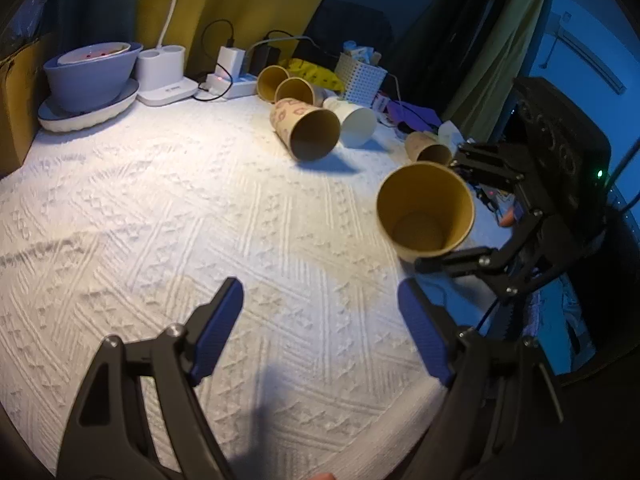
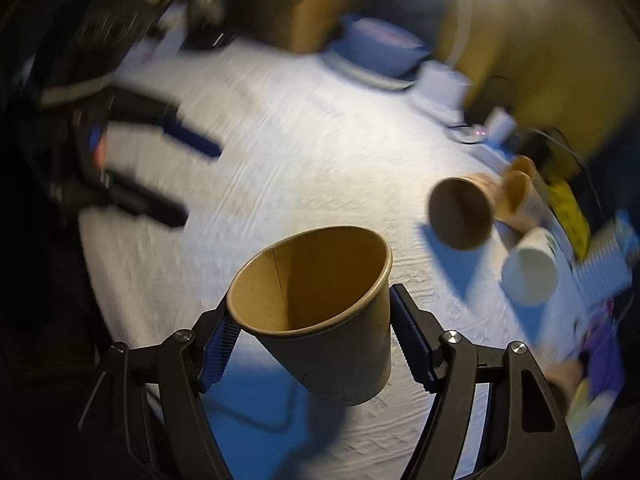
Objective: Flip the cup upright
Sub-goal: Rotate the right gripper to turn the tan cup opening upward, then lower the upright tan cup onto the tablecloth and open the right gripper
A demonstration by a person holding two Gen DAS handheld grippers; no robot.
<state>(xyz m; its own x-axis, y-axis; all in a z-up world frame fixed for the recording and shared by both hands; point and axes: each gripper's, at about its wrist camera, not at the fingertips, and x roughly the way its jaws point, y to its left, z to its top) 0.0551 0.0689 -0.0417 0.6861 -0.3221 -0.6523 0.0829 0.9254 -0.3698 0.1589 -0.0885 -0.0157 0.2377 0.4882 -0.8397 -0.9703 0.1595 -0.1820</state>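
Holding cup (image 2: 320, 312) in my right tongs (image 2: 316, 340), clamped on its sides, tilted, above the counter (image 1: 200, 220). Left tongs (image 1: 320, 328) apart, nothing between.

White textured tablecloth (image 1: 200, 208) under warm light, yellow curtain (image 1: 240, 4) behind, dim bluish room beyond.

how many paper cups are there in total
6. One sits in the right hand-held gripper, as brown cup. Lying down: patterned cup, white cup, two behind, one far right. More may be hidden.
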